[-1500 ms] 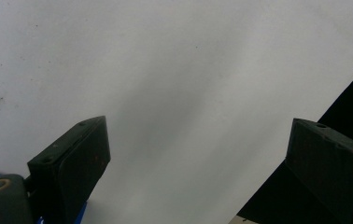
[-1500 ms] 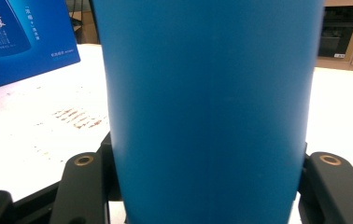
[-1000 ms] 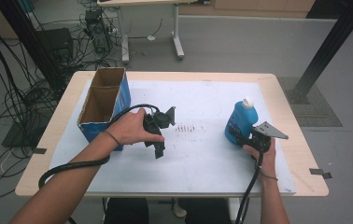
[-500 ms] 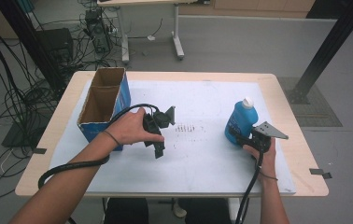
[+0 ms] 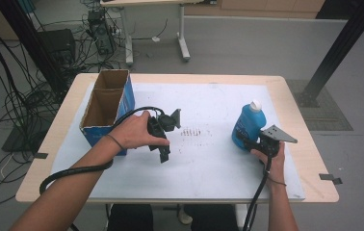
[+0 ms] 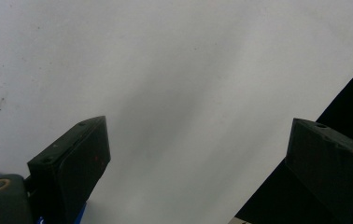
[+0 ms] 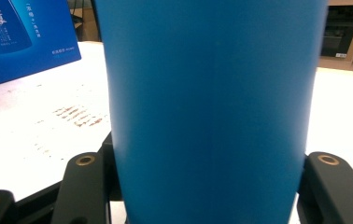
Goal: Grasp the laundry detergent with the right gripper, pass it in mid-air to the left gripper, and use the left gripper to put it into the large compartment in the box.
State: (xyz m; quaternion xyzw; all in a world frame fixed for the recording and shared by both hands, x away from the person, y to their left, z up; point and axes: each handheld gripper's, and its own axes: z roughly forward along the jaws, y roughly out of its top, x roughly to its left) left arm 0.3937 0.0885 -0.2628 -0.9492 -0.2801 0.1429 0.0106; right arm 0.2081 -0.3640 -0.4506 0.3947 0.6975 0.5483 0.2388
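White-topped wooden table [image 5: 209, 96]: open blue cardboard box [image 5: 107, 111] near left edge. Right gripper [image 5: 248, 143] clamps upright blue plastic bottle [image 5: 248, 124] near right edge. Left gripper [image 5: 163, 153], centre, jaws apart, holding nothing.

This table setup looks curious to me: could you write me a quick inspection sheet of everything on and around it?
Surface: wooden table under a white mat with small brown specks.
Job's things: blue bottle, white cap, upright; open cardboard box, blue-sided, at the left.
Clutter: nothing seen.
Claws: right claw shut on the blue bottle; left claw open, holding nothing, above the mat.
Cables: one black cable trails from each claw off the near edge.
Surroundings: grey floor, tangled wires at left, black post at right.
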